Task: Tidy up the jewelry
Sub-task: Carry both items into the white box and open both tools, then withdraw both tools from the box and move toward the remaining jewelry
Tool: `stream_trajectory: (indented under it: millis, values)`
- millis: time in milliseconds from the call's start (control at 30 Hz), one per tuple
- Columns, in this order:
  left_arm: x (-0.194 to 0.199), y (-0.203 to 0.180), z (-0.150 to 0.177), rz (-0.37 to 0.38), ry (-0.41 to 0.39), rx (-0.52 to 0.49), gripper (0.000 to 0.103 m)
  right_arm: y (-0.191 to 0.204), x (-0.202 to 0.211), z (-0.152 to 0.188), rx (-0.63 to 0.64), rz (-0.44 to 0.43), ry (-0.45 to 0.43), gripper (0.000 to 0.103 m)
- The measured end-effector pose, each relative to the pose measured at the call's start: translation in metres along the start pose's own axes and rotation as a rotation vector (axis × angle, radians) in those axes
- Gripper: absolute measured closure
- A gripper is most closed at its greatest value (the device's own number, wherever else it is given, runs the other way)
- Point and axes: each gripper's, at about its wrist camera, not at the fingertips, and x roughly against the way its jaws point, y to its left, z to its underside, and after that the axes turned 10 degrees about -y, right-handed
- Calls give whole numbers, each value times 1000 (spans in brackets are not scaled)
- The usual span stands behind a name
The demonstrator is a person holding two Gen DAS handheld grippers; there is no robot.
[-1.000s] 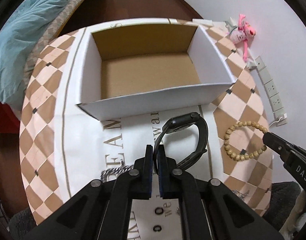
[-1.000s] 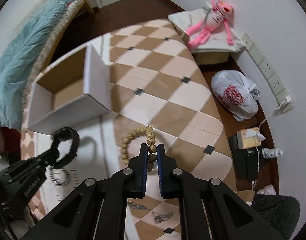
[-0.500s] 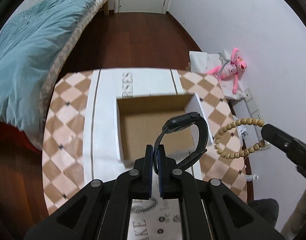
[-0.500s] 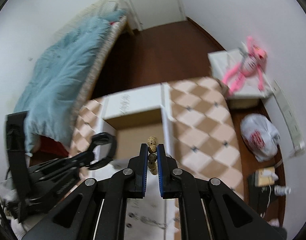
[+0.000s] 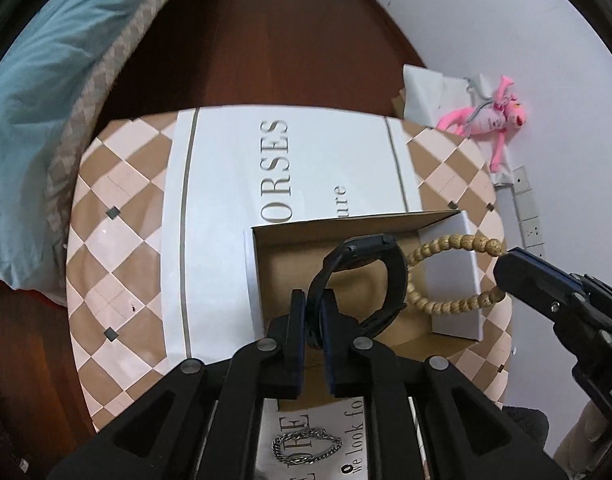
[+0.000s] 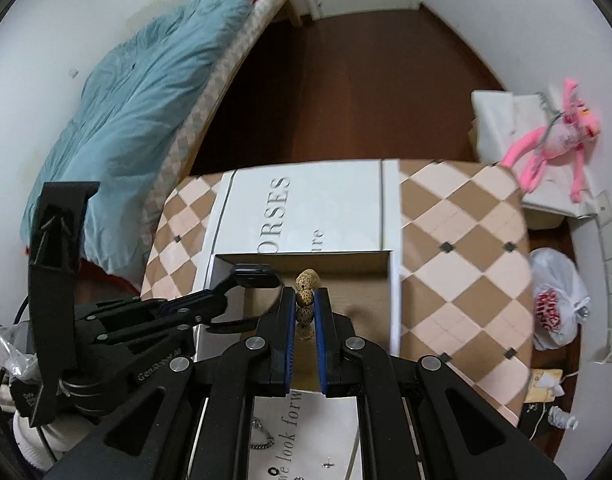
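Observation:
My left gripper is shut on the strap of a black watch and holds it above the open white cardboard box. My right gripper is shut on a wooden bead bracelet, also held over the box. In the left wrist view the bracelet hangs from the right gripper's tip beside the watch. A silver chain bracelet lies on the white printed cloth below the left gripper.
The box stands on a checkered table with a white printed runner. A bed with a teal duvet is at the left. A pink plush toy and a plastic bag lie by the right wall.
Both grippers have lifted from table level with the watch and bead bracelet. They now hold them over the box's opening, closer together than before.

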Motion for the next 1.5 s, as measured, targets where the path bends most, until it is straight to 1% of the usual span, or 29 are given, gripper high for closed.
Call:
stream_trajectory:
  millis: [67,100,133,167,200,233,267,300,333,367,400,433,467,500,533,567,633,733,833,1067,1167,1233,1400,1500]
  values:
    - [0,1,-1,10,-5,9,89,-1,-10,-3,3,-13,34,93]
    - [2,2,-2,8,-11,17,86,-1,-17,-3,7,-32,68,93]
    - [4,3,-2,4,-19,23,74,-3,-23,-3,3,-44,103,93]
    - [5,5,-4,4,-24,28,51,-4,-26,-1,0,-44,118,93]
    - [9,6,-3,3,-34,38,37,-7,-28,1,0,-45,129,93]
    - [11,8,-4,0,-42,43,19,-10,-29,2,-3,-38,138,92]
    - [15,8,-3,-8,-55,41,18,-11,-29,3,-8,-34,141,87]
    - [18,9,-3,-25,-63,41,18,-14,-29,4,-15,-32,141,74]
    - [21,11,-2,-40,-75,45,18,-16,-27,5,-16,-17,135,65]
    - [23,12,-3,-50,-86,46,17,-17,-25,6,-11,1,132,45]
    - [27,13,-1,-70,-103,45,17,-18,-23,9,-1,25,127,28]
    - [31,14,2,-104,-128,38,15,-18,-21,10,8,44,121,23]
    - [34,14,5,-126,-148,35,14,-18,-18,13,27,84,109,18]
    - [37,15,10,-152,-173,35,14,-18,-16,18,57,150,94,17]
    - [38,16,14,-172,-188,33,13,-18,-15,22,73,190,85,15]
    - [39,16,19,-201,-206,28,12,-19,-14,26,81,216,82,11]
    - [39,16,28,-240,-232,20,10,-21,-15,38,90,259,87,8]
    - [35,16,38,-263,-234,11,9,-22,-20,52,111,313,78,8]
    - [32,17,47,-270,-224,21,9,-26,-21,61,92,315,75,8]
    - [44,12,57,-297,-248,16,9,-19,-14,67,82,315,40,8]
    - [57,9,59,-310,-275,12,9,-15,2,66,79,317,-1,8]
    - [69,6,62,-307,-299,15,9,-12,14,65,83,322,-30,8]
    - [104,-1,71,-340,-362,9,9,3,53,64,102,329,-107,8]
    - [122,-3,77,-331,-386,13,9,12,74,66,110,335,-143,8]
